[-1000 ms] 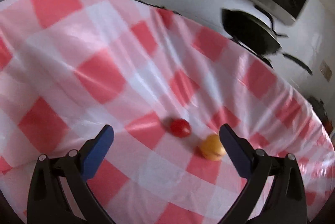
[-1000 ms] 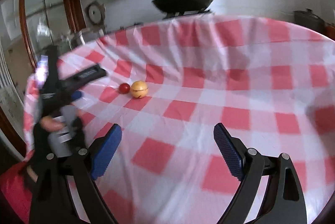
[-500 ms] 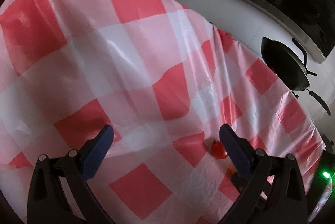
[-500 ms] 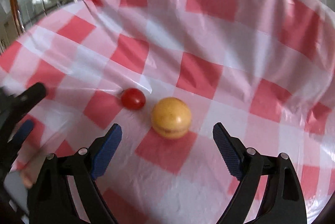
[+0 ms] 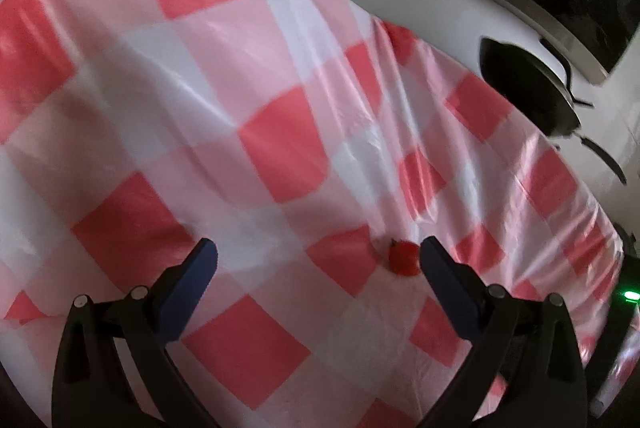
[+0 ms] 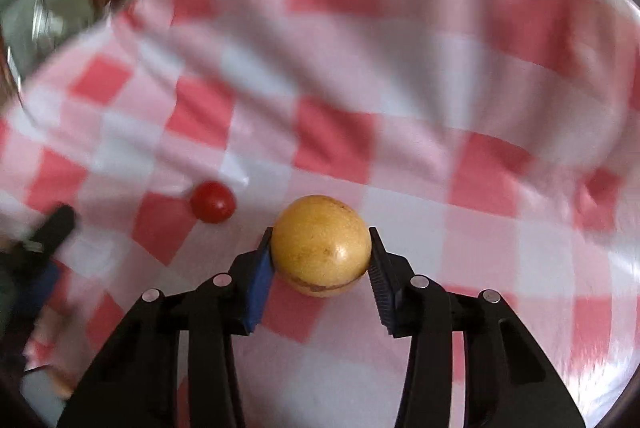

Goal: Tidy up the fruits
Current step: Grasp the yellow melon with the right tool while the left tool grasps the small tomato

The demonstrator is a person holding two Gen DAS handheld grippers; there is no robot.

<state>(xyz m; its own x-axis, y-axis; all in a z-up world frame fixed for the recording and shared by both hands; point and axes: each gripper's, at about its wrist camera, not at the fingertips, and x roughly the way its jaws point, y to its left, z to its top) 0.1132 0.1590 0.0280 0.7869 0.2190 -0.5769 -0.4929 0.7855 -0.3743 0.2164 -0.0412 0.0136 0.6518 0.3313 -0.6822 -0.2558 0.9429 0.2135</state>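
Right gripper (image 6: 321, 248) clamps yellow fruit (image 6: 320, 246) | cherry tomato (image 6: 212, 202) at 10 o'clock | left gripper (image 5: 318, 258) fingers apart

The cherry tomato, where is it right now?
The cherry tomato lies on the checked tablecloth, left of the yellow fruit gripped by the right tongs, and beside the open left tongs' right finger.

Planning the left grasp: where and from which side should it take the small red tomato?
Grip the red tomato across its widest middle; it is round, so no axis is favoured. It lies on the checked cloth just inside the open left gripper's right finger, so probably shift right to centre it, then come down from above.
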